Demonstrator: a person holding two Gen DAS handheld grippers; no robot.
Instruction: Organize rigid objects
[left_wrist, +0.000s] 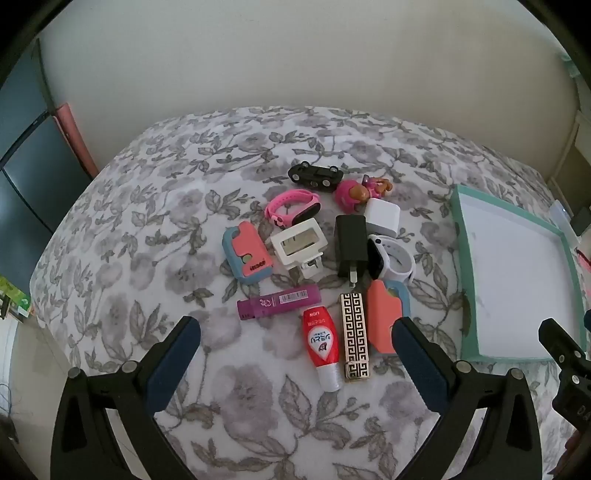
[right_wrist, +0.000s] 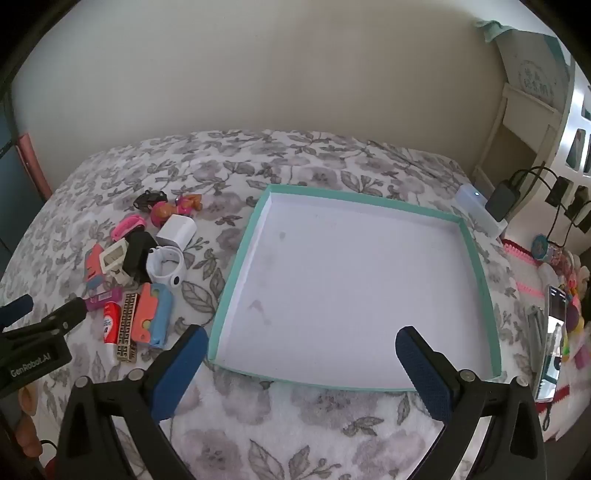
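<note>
Floral grey-and-white bed cover (left_wrist: 155, 258) under everything, plain wall behind. We hold the left hand-held gripper (left_wrist: 295, 332) wide open with nothing between its jaws, over a loose pile: red-and-white tube (left_wrist: 322, 339), gold-patterned case (left_wrist: 354, 332), purple tube (left_wrist: 277, 301), black charger (left_wrist: 351, 242), white watch (left_wrist: 397, 264), pink band (left_wrist: 293, 206). Our right hand-held gripper (right_wrist: 297, 345) also gapes empty, above the teal-rimmed box lid (right_wrist: 236, 280), lying well apart to the pile's right.

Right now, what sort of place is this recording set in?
Probably a bedroom: the work surface looks like a bed under a floral blanket against a plain wall, with a white shelf unit and plugged-in chargers beside it.
</note>
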